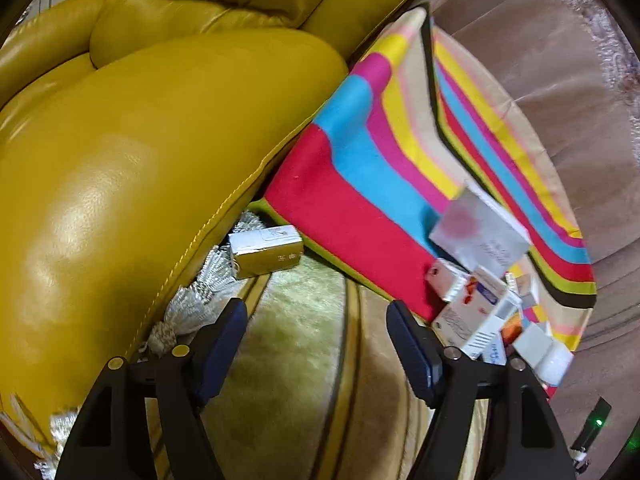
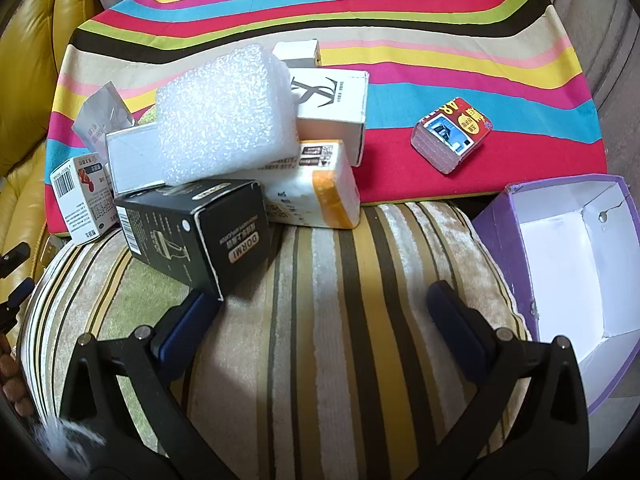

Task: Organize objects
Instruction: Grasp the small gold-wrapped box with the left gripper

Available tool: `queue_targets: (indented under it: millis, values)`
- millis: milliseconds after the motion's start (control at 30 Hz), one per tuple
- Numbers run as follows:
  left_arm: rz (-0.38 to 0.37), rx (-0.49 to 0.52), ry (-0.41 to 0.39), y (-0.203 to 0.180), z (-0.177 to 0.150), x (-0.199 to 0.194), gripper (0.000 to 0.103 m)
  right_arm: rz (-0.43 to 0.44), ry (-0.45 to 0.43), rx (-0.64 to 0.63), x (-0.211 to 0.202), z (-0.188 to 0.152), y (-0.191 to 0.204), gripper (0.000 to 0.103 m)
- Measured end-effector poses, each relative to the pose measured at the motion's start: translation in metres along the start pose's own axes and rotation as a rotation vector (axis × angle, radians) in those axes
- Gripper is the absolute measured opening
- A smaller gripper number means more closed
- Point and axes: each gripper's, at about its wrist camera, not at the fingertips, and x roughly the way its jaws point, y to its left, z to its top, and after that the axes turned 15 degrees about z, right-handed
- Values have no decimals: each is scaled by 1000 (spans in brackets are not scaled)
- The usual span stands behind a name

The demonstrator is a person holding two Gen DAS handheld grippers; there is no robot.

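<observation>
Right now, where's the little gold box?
In the left wrist view, the gold box lies left of centre in the gap between the yellow sofa and the striped cushion, beside the white fringe.

Both wrist views tilt steeply down, close in — sharing the striped pillow point(image 1: 360, 184) point(image 2: 400, 92).

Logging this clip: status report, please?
Left gripper and right gripper open, empty. Boxes piled, black box foremost; purple box empty. Gold box wedged beside yellow sofa.

Right gripper point(image 2: 324, 312) jaws wide, empty, over striped cushion point(image 2: 320, 280); black box point(image 2: 192, 224) beside.
</observation>
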Motion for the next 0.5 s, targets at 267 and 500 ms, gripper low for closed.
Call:
queue_targets:
  millis: [267,500]
  values:
    - [129,-20,28,-6,15,9,69,8,-2,7,-1,0,-5,103]
    - [176,-28,82,-1,25,20,64,31,6,24,-2,4,-9,103]
